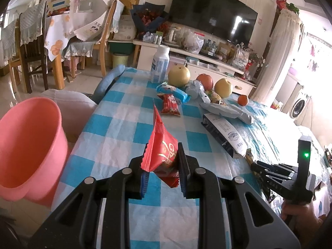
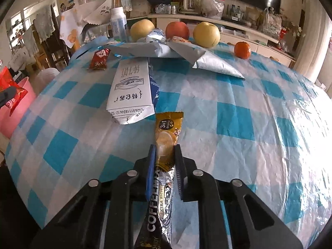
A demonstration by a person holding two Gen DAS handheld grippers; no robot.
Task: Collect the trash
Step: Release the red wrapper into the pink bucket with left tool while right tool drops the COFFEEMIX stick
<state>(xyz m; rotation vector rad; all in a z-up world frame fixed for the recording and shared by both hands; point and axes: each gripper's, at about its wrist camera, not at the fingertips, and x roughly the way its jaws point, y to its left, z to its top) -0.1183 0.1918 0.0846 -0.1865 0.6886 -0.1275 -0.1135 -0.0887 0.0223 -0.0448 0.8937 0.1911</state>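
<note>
Trash in hand: two pieces — a red snack wrapper (image 1: 164,155) pinched between the jaws of the left gripper (image 1: 162,166) and lifted off the cloth, and a gold coffee-mix sachet (image 2: 166,145) with the jaws of the right gripper (image 2: 165,166) pressed on its sides, its far end over the table.

Bin: a pink bucket (image 1: 27,145) stands beside the table edge, to the left of the left gripper; what shows of its inside looks bare, though the bottom is hidden.

Progress: early, by my reading — nothing can be seen in the bucket, and both held pieces are not yet over it.

Trash left on the table: a flattened white milk carton (image 2: 130,91), a small red wrapper (image 2: 99,59), a blue snack wrapper (image 1: 172,91) and a crumpled silver-blue foil bag (image 2: 186,54) lying just beside the fruit.

Not trash, probably: two yellow pears (image 2: 206,34), a red apple (image 2: 177,30), a small orange (image 2: 242,49) and an upright white bottle (image 2: 118,23) along the far side of the checked tablecloth (image 2: 259,124).

In the way: the milk carton lies almost touching the sachet's far end, so a lift should go up before it goes sideways — the left gripper with its wrapper also sits between the right gripper and the bucket.

Risk: the foil bag lies against the fruit, and pulling it may set a pear or the apple rolling.
</note>
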